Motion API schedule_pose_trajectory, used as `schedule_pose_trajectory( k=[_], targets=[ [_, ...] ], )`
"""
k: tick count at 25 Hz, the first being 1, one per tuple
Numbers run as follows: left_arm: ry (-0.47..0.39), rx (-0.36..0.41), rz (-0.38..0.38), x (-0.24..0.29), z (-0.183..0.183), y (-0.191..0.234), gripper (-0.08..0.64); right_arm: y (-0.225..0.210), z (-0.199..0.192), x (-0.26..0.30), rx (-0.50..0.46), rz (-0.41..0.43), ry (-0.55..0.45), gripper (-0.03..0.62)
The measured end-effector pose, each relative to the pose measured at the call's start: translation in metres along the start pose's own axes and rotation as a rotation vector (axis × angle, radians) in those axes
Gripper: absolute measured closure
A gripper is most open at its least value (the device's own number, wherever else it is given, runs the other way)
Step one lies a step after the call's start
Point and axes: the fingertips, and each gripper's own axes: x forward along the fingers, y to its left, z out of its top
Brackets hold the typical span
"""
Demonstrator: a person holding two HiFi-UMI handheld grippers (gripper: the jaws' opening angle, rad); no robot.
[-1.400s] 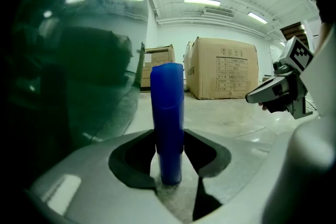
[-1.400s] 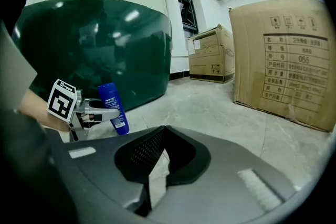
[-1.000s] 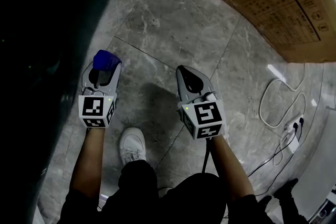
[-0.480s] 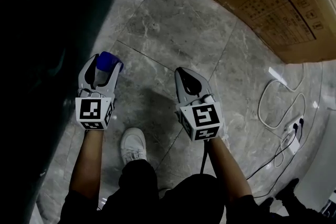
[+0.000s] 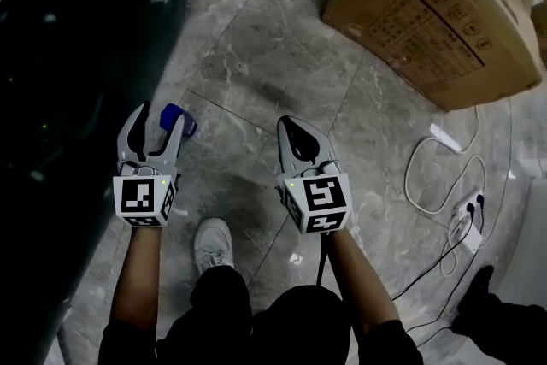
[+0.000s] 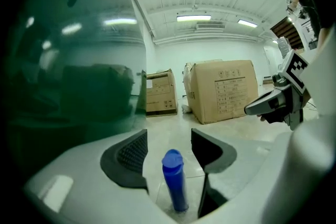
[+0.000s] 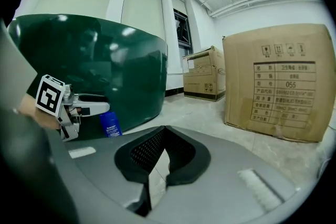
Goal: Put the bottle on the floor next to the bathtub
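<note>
Blue bottle [image 5: 178, 118] stands upright on the floor [image 5: 256, 55], just beside the dark green bathtub [image 5: 77, 64]. It sits between the spread jaws of the left claw [image 5: 157, 131], seemingly free of both. A straight pull back should clear it. Right claw [image 5: 298, 135] is pressed together, empty, farther off.

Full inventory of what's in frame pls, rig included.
bottle: 1, blue, upright on the floor beside the bathtub
bathtub: 1, dark green, at the left
large box: 1, brown cardboard, ahead right
smaller boxes: at least 1, brown, further back
cable: 1, white, looped at right
power strip: 1, white, by the cable
floor: grey marble tile
shoe: 1, white, between the arms
left gripper: grey, jaws apart around the bottle
right gripper: grey, jaws together, empty
</note>
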Motion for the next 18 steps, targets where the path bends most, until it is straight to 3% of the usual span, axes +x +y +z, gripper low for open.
schedule_pose_trajectory(
  k=[7,14,18],
  targets=[
    [-0.049,0.013,0.007,-0.021,0.052,0.001,0.338,-0.015,0.031,-0.021,0.008,-0.035,-0.05,0.566],
    [-0.024,0.042,-0.041,-0.023,0.072,-0.027,0.442,-0.026,0.053,-0.046,0.026,-0.058,-0.087,0.566],
    [-0.006,0.008,-0.066,-0.021,0.07,-0.035,0.53,-0.032,0.057,-0.056,0.042,-0.08,-0.098,0.566]
  ],
)
